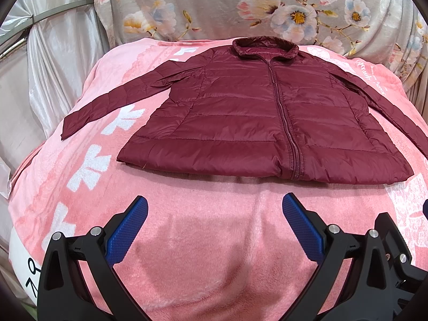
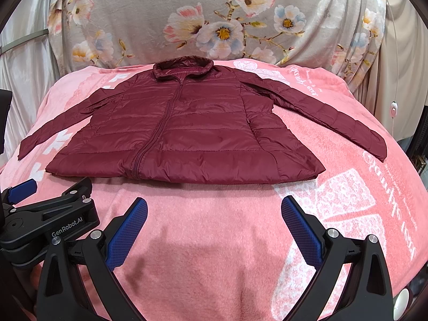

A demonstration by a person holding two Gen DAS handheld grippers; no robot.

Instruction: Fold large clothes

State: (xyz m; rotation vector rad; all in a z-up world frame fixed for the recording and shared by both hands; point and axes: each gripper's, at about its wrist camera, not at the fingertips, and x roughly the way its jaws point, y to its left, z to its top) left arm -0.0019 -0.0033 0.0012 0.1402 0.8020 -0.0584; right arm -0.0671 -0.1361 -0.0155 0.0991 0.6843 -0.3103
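A quilted maroon puffer jacket (image 1: pixel 267 123) was spread flat on a fleecy pink blanket (image 1: pixel 203 240), both the left gripper (image 1: pixel 214 214) and right gripper (image 2: pixel 214 214) held agape, empty.

Both grippers are just hovering low and holding nothing atm. Left gripper (image 1: pixel 214 215) has its jaws spread wide, blue textured pads (image 1: pixel 128 230) angled outward in a V, black finger arms w/ silver bolts behind them; in the right wrist cam its body shows at the lower left edge, just beside the other one. Right gripper (image 2: pixel 214 215) is the same deal, jaws wide apart, blue pads (image 2: pixel 301 230) splayed out, both pointing fwd side by side.
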